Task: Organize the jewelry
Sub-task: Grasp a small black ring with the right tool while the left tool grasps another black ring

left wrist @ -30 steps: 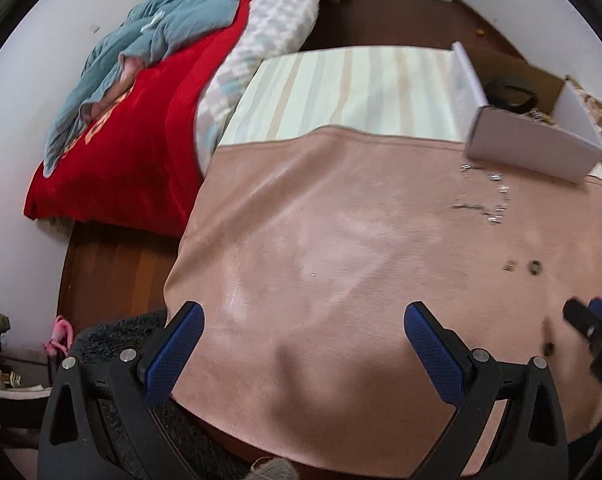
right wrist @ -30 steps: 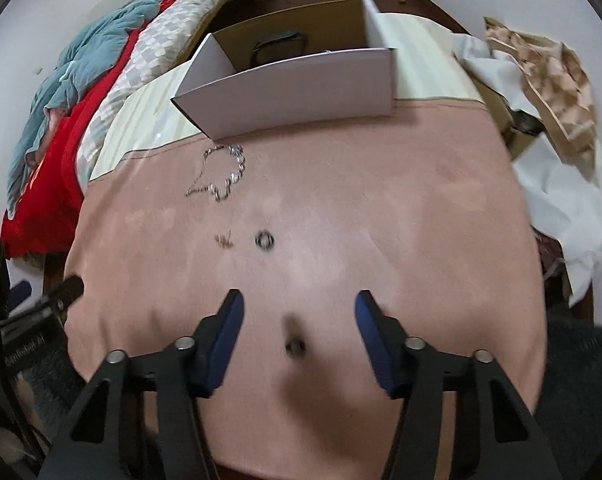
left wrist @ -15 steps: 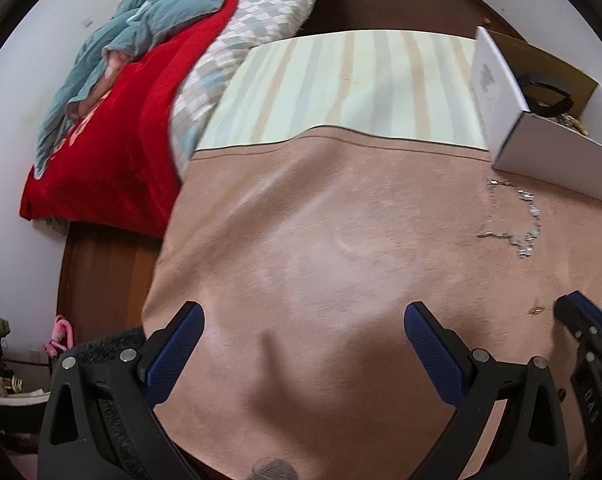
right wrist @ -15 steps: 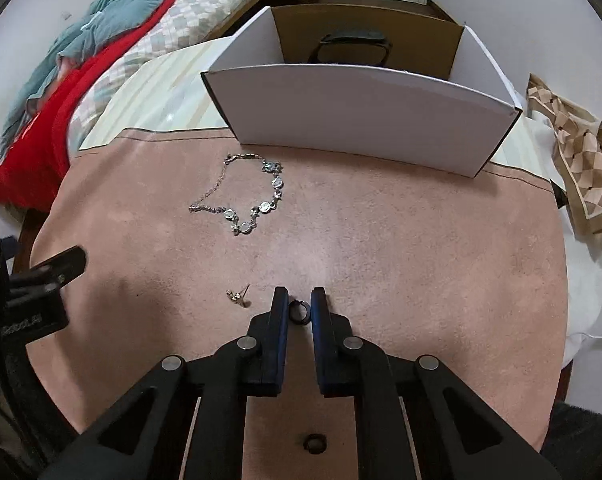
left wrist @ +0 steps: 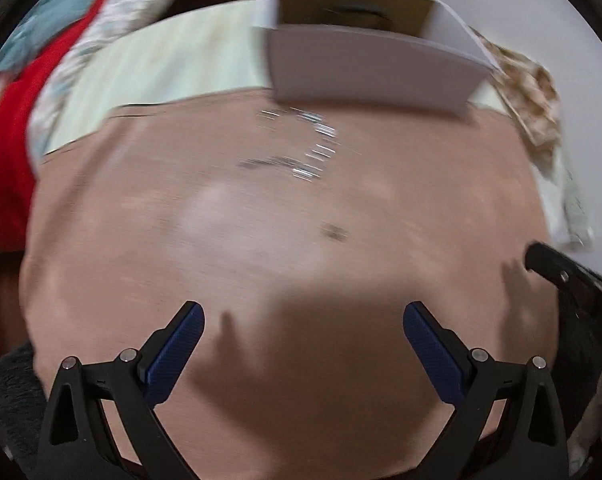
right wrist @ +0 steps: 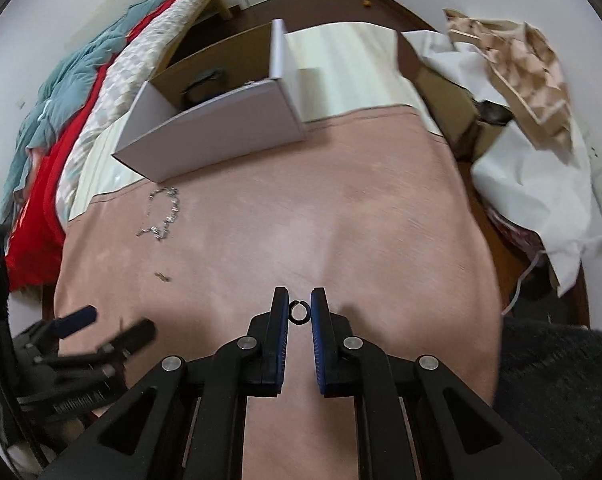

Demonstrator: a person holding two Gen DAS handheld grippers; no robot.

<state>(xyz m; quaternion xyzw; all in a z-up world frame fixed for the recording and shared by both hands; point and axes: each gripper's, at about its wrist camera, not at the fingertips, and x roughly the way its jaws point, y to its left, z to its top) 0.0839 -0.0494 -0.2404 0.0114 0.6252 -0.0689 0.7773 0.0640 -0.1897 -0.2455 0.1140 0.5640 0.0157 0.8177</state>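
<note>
The right gripper point(right wrist: 299, 312) has a small dark ring point(right wrist: 299, 313) pinched between its blue-padded fingers point(right wrist: 280, 320), which stand narrow with only the ring's width between them, and the ring looks lifted clear of the pink cloth point(right wrist: 341, 208) that covers the tabletop. Ahead and off to the left of those fingers sits the open white box point(right wrist: 221, 136), near the far edge of the pink cloth, its long front wall running across the view at a slant and a dark band already lying inside. That is the relation that counts: from here the ring has to travel forward and leftward, up over that front wall, and the right hand is the one placed to do it. The left gripper point(left wrist: 304, 344) hangs with its fingers point(left wrist: 173, 344) wide apart and nothing between them, above the near side of the tabletop; its view is smeared by motion blur, so detail is poor. Waiting on the cloth are the silver chain point(right wrist: 163, 216), coiled just before the box's near-left corner, and a small gold piece point(right wrist: 163, 277), probably an earring, nearer to us along the left side. Both lie closer to the left hand than to the right, so I would judge them its natural pickings next.
</note>
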